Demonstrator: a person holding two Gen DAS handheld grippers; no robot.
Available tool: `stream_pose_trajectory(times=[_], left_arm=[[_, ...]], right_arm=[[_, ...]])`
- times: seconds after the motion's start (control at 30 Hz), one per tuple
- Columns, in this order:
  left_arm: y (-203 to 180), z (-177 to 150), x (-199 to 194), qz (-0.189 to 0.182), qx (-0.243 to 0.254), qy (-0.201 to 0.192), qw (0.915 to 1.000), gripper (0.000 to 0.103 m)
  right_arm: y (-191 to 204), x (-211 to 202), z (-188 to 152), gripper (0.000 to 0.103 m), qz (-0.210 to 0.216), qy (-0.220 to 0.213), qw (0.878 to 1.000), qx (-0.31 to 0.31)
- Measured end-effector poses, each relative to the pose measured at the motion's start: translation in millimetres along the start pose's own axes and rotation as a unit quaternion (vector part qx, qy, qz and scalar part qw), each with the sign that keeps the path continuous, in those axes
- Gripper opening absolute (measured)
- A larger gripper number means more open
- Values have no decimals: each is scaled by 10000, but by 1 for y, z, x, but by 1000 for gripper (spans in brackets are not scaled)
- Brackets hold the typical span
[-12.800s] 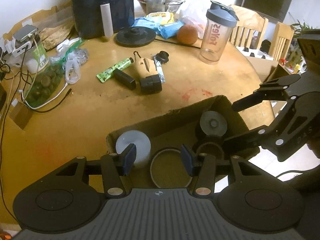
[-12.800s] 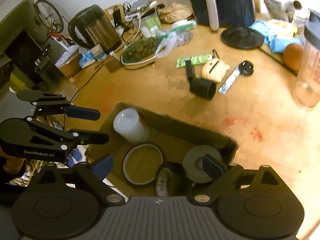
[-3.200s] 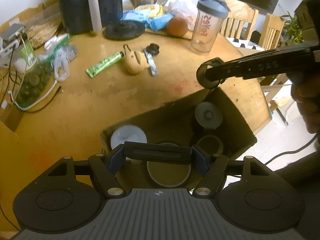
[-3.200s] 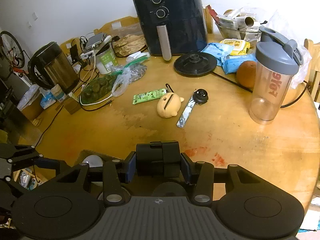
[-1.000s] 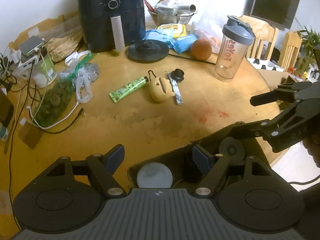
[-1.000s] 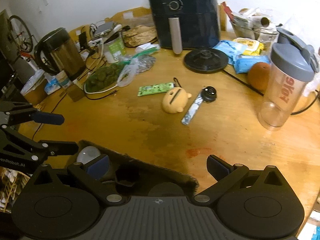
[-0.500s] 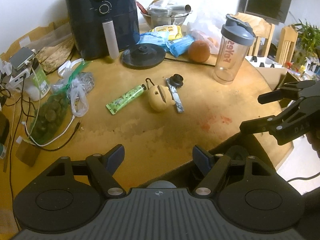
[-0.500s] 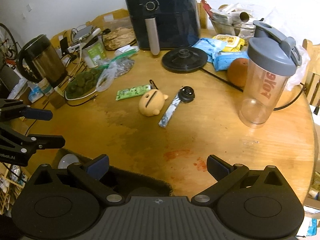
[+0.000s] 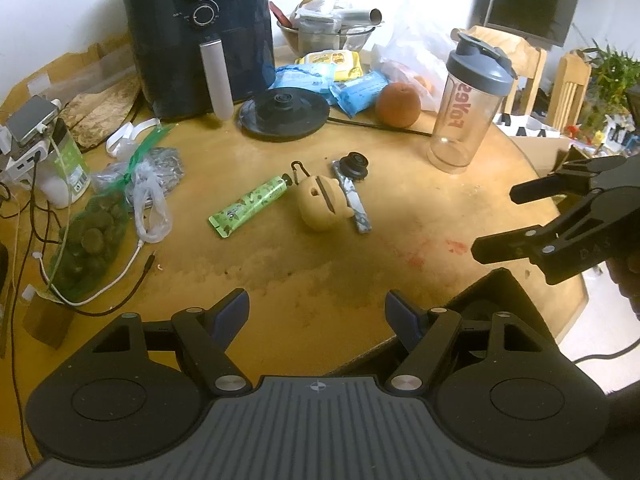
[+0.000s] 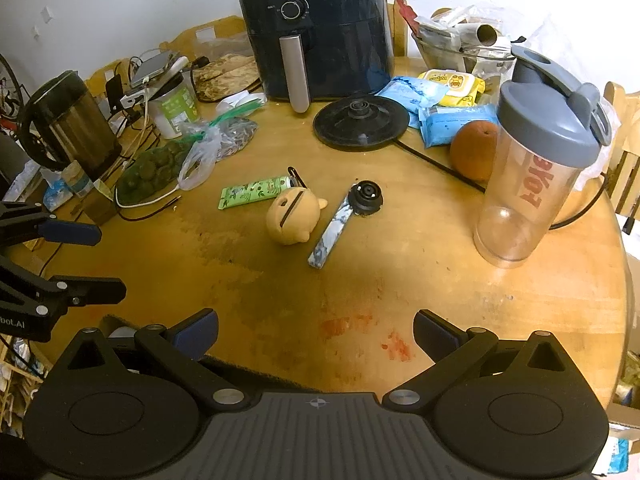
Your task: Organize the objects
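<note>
Green tube [image 9: 249,206] lies flat, cap toward yellow case [image 9: 320,208]; both grippers' fingers [image 9: 230,314] spread, empty

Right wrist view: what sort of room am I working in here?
Most likely a home kitchen or dining area. A round wooden table carries an air fryer, an electric kettle with its separate base, and a shaker bottle; wooden chairs stand behind.

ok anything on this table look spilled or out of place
Yes: red smears stain the bare wooden table near its front edge, like a dried spill. The kettle base sits empty while the kettle stands at the far left edge. The yellow figure lies tipped over mid-table.
</note>
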State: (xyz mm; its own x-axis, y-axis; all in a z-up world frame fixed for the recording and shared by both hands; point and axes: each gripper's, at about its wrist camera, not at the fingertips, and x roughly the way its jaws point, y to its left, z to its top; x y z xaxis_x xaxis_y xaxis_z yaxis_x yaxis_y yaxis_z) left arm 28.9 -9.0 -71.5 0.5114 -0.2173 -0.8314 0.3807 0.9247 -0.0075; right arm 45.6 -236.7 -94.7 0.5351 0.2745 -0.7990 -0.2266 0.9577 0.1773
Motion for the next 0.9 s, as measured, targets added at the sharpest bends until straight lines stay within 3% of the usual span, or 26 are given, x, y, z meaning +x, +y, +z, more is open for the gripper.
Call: stream_pose_trajectory(times=[0.9], left_arm=[[27, -9, 5, -171, -163, 88, 9997, 75]], right_arm=[[19, 49, 45, 103, 85, 161, 9997, -171]])
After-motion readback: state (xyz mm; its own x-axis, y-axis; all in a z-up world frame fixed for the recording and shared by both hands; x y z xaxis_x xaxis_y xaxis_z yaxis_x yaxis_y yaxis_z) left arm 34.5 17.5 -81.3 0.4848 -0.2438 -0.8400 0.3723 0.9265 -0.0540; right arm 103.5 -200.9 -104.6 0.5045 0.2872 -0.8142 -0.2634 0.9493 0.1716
